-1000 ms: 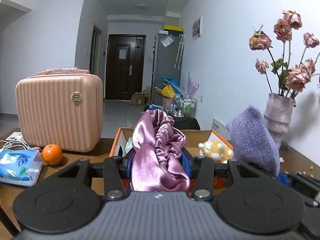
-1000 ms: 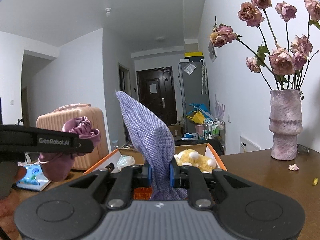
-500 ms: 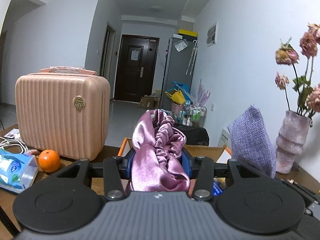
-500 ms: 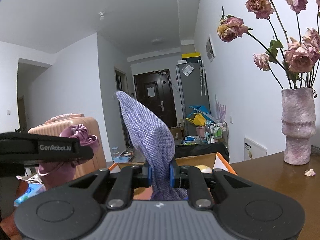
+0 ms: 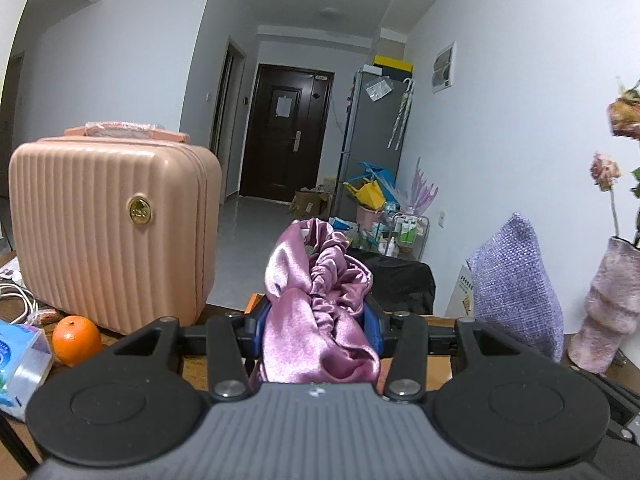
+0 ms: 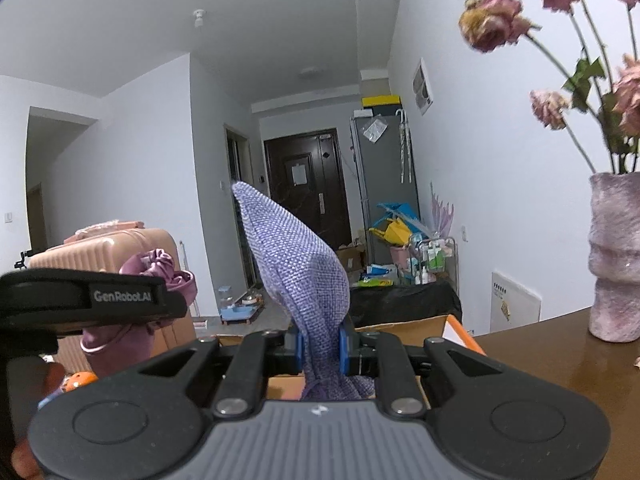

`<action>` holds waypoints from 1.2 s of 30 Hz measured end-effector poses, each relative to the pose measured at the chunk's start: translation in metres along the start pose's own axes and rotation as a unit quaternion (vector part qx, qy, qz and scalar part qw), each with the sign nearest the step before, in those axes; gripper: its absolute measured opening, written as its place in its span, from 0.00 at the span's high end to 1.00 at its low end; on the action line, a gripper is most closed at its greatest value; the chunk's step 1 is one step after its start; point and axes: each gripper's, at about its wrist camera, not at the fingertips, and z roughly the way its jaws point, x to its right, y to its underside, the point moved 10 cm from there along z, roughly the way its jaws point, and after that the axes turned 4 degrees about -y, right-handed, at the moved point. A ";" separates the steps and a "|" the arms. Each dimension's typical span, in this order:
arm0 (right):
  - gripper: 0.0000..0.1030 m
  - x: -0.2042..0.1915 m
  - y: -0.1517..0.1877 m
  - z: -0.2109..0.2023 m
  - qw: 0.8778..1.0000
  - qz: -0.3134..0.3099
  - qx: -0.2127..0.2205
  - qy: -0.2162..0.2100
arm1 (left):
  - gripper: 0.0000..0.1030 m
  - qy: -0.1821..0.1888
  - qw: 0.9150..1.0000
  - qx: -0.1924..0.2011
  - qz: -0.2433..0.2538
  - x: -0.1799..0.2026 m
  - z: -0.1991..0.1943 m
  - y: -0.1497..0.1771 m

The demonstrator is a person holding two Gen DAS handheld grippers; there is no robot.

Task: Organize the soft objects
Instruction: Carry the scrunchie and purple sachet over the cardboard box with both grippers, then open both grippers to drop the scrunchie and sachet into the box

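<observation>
Above the cardboard box (image 6: 404, 326), the left gripper (image 5: 316, 330) pinches a pink satin scrunchie (image 5: 316, 304) and the right gripper (image 6: 320, 354) pinches a lavender woven pouch (image 6: 296, 276). Best lower each level, well apart, clear of the vase (image 6: 614, 256), before letting go.

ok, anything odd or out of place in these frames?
Nothing spilled or damaged. Left hand-held gripper holds a bunched pink scrunchie; right hand-held gripper pinches a purple pouch. Only oddity: wilted roses in the vase, one fallen petal on the table.
</observation>
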 end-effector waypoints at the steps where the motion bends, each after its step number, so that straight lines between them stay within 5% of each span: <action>1: 0.85 0.000 0.001 0.005 1.000 0.000 -0.003 -0.001 | 0.56 -0.003 1.000 -0.003 0.001 -0.001 0.006 0.001; 17: 0.83 0.015 0.027 0.060 0.996 0.010 -0.085 0.020 | 0.54 -0.022 0.998 -0.055 0.017 -0.014 0.063 0.025; 20: 0.79 0.019 0.029 0.060 0.995 0.013 -0.091 0.028 | 0.42 -0.018 0.998 -0.054 0.023 -0.013 0.063 0.025; 21: 0.75 0.019 0.029 0.061 0.995 0.014 -0.092 0.030 | 0.28 -0.020 0.998 -0.055 0.025 -0.013 0.065 0.026; 26: 0.39 0.025 0.029 0.057 0.995 0.022 -0.088 0.048 | 0.00 -0.042 0.998 -0.029 0.028 -0.017 0.058 0.020; 31: 0.01 0.031 0.024 0.050 0.995 0.032 -0.070 0.061 | 0.00 -0.053 0.998 -0.024 0.018 -0.019 0.055 0.018; 36: 0.00 0.036 0.022 0.047 0.995 0.047 -0.063 0.059 | 0.00 -0.059 0.998 -0.027 0.011 -0.023 0.055 0.019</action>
